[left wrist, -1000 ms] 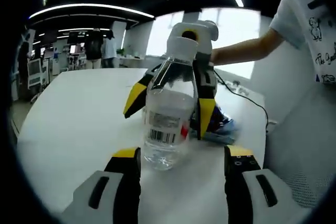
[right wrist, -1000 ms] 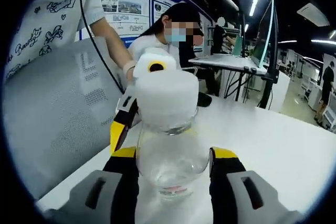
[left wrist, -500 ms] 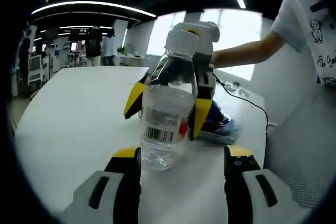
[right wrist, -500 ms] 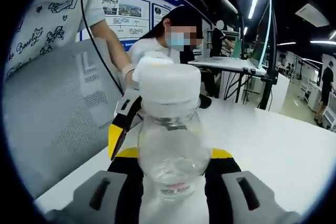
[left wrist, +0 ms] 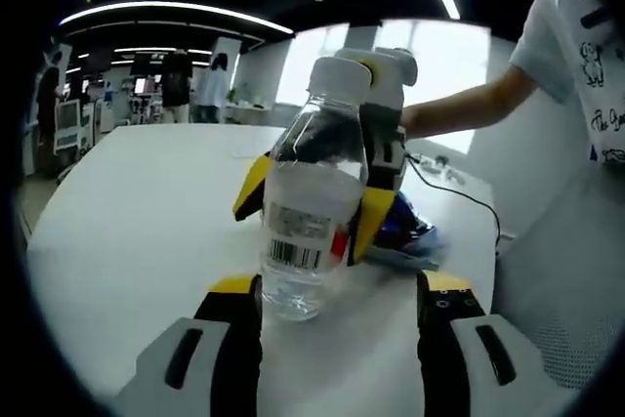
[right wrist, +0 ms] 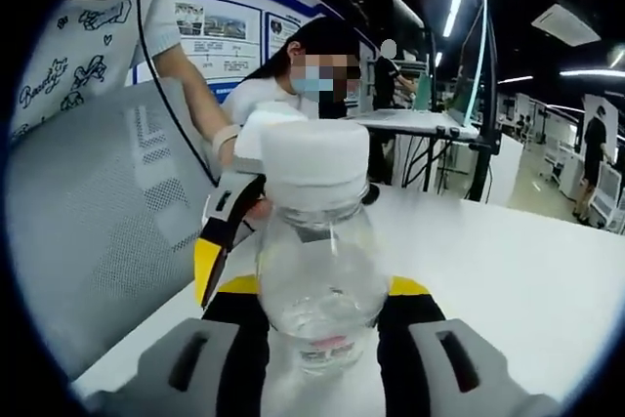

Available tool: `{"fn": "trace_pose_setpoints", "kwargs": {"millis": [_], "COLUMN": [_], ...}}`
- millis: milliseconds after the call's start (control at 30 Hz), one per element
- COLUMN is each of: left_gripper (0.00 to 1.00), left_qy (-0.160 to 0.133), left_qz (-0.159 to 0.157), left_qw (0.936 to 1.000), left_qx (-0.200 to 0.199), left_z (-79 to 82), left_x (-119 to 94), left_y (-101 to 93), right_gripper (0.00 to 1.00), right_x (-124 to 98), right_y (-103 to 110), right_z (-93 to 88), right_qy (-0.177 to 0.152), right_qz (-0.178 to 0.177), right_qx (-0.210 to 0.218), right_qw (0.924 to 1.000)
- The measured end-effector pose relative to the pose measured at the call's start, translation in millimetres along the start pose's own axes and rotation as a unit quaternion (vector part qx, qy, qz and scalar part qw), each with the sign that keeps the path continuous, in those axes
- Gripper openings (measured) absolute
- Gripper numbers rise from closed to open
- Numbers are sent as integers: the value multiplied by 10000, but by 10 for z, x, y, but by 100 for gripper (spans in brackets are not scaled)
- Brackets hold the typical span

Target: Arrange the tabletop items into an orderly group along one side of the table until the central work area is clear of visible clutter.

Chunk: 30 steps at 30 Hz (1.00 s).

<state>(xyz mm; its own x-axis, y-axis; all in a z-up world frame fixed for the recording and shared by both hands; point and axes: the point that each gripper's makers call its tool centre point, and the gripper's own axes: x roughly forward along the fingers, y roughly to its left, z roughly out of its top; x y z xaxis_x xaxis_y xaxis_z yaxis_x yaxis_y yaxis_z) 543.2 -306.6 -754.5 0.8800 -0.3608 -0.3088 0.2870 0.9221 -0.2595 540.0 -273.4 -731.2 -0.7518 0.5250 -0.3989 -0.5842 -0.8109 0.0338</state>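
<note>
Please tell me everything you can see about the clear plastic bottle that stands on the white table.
The clear plastic bottle has a white screw cap and a pale label with a barcode and a red patch. It looks mostly full of clear liquid. It stands roughly upright on the white table. The right hand-held gripper is shut on its body, seen from both sides. The left hand-held gripper is open just in front of it, jaws not touching.

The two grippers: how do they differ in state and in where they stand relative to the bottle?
The right gripper is shut on the clear bottle, jaws pressing its sides; the left gripper is open, jaws wide, not touching it. The right gripper stands behind the bottle in the left gripper view, the left in front. Both have yellow-tipped black jaws.
</note>
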Motion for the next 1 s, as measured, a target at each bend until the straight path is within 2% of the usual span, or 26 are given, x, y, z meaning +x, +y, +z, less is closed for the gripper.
{"fn": "trace_pose_setpoints", "kwargs": {"millis": [267, 333, 367, 400, 533, 567, 600, 633, 667, 700, 767, 867, 900, 1000], "left_gripper": [61, 61, 61, 61, 61, 61, 61, 61, 61, 61, 61, 61, 61, 61], "left_qy": [-7, -21, -23, -25, -31, -31, -34, -40, -49, -47, -65, -73, -65, -84], "left_qz": [21, 37, 40, 52, 88, 91, 102, 108, 118, 129, 140, 141, 141, 141], "left_qw": [10000, 10000, 10000, 10000, 9999, 9999, 9999, 9999, 9999, 9999, 9998, 9998, 9998, 9997], "left_qx": [-21, -33, -34, -34, -48, -57, -76, -79, -84, -100, -127, -145, -151, -189], "left_z": [-6, -3, -3, -2, -5, -6, -8, -6, -5, -7, -7, -8, -11, -12], "left_x": [6, 10, 11, 11, -1, -5, -10, -13, -18, -20, -25, -27, -27, -24], "left_y": [25, 38, 42, 48, 68, 72, 78, 80, 85, 90, 97, 98, 98, 96], "right_gripper": [38, 38, 38, 38, 38, 38, 38, 38, 38, 38, 38, 38, 38, 38], "right_x": [9, 7, 0, 2, -48, -62, -95, -105, -132, -159, -212, -228, -242, -254], "right_y": [-47, -78, -117, -109, -263, -296, -374, -400, -471, -540, -658, -760, -818, -916], "right_z": [13, 16, 26, 38, 141, 151, 149, 184, 226, 233, 301, 297, 278, 229], "right_qy": [-138, -196, -227, -252, -541, -565, -501, -559, -746, -788, -886, -885, -840, -703], "right_qz": [-399, -556, -750, -756, -1261, -1358, -1605, -1661, -1851, -2023, -2264, -2373, -2492, -2613], "right_qx": [174, 240, 247, 238, 542, 557, 622, 559, 682, 796, 668, 728, 785, 655], "right_qw": [9990, 9980, 9966, 9965, 9891, 9876, 9838, 9829, 9775, 9729, 9677, 9647, 9616, 9605]}}
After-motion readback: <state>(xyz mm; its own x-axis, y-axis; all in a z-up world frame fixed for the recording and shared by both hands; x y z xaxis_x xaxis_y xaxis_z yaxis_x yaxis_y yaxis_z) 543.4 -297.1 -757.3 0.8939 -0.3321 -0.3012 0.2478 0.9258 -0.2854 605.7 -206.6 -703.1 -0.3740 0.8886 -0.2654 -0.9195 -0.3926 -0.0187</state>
